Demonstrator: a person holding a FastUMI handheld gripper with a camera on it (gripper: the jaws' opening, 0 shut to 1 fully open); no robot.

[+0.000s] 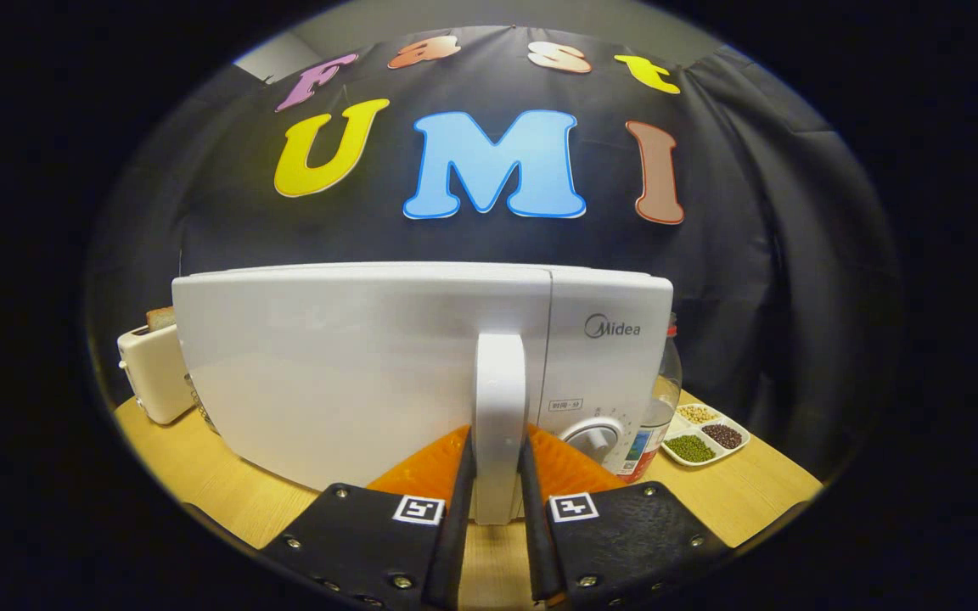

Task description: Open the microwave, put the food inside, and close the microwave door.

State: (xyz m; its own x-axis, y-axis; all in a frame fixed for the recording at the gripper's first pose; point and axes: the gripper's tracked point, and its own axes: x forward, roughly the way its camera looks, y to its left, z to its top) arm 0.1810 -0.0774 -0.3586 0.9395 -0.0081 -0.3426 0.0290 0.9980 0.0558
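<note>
A white microwave stands on the wooden table right in front of me, its door closed flat against the body. Down the door's right side runs a white vertical handle. My gripper is shut on that handle, one finger pressing each side of its lower half. To the right of the handle are the control panel and a round dial. The food is hidden from me.
A cream toaster with a slice of bread stands left of the microwave. Just right of it is a clear plastic bottle, and beyond that a white divided tray of beans and grains.
</note>
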